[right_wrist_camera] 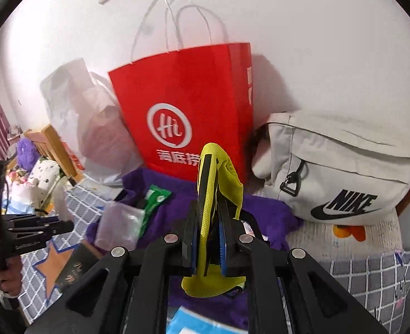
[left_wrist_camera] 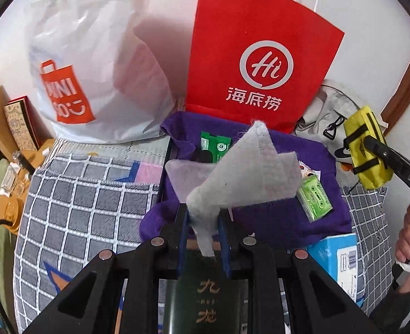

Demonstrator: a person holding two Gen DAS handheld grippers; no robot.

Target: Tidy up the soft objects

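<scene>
My left gripper (left_wrist_camera: 203, 217) is shut on a grey-white cloth (left_wrist_camera: 244, 167) that stands up crumpled above a purple cloth (left_wrist_camera: 277, 217) spread on the bed. My right gripper (right_wrist_camera: 209, 208) is shut on a yellow pouch with black straps (right_wrist_camera: 221, 172); from the left wrist view that pouch (left_wrist_camera: 368, 150) hangs at the far right, off the purple cloth's edge. Green packets (left_wrist_camera: 214, 146) and a green cassette-print pack (left_wrist_camera: 315, 197) lie on the purple cloth. The left gripper (right_wrist_camera: 63, 221) and its grey cloth (right_wrist_camera: 61, 203) show blurred at the left of the right wrist view.
A red paper bag (left_wrist_camera: 258, 55) and a white plastic bag (left_wrist_camera: 93, 64) lean on the wall behind. A beige sling bag (right_wrist_camera: 336, 172) lies at the right. A dark green box (left_wrist_camera: 205, 297) and a blue box (left_wrist_camera: 336, 256) sit near. A checked bedspread (left_wrist_camera: 77, 211) covers the bed.
</scene>
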